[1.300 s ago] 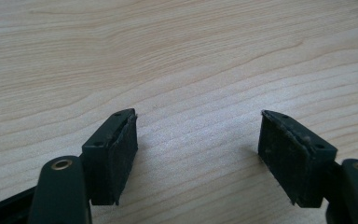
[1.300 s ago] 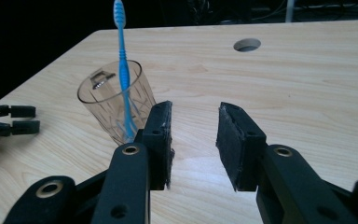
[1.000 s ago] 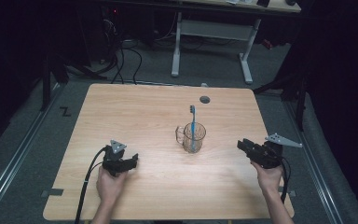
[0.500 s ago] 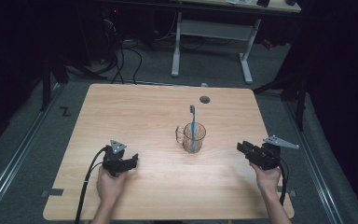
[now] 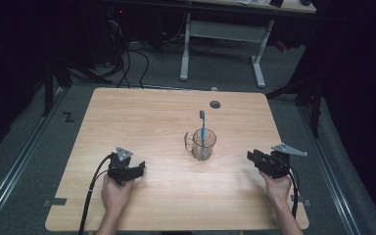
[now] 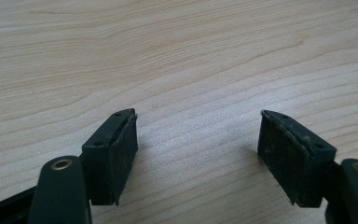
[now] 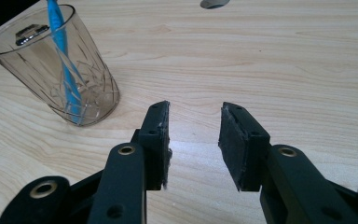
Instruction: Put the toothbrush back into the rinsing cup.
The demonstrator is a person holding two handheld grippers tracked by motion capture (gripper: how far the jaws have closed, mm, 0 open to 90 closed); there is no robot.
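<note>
A clear cut-glass mug [image 5: 204, 145] stands upright in the middle of the wooden table [image 5: 142, 112], with a blue toothbrush [image 5: 202, 128] leaning inside it, head up. My left gripper [image 5: 138, 170] rests low over the table's near left, open, with bare wood between its jaws [image 6: 198, 121]. My right gripper [image 5: 251, 157] sits at the near right, pointing left toward the mug. Its jaws have just been opening and nothing is between them [image 7: 196, 109]. In the right gripper view the mug [image 7: 56, 65] and the toothbrush [image 7: 65, 60] stand ahead to the left, apart from the jaws.
A round cable hole [image 5: 215, 104] lies in the tabletop behind the mug. A white desk frame [image 5: 220, 39] and loose cables [image 5: 127, 58] stand on the floor beyond the table's far edge. A cable trails from each gripper toward the near edge.
The right gripper has edged slightly to the left toward the mug. The left gripper, mug and toothbrush stand as before.
</note>
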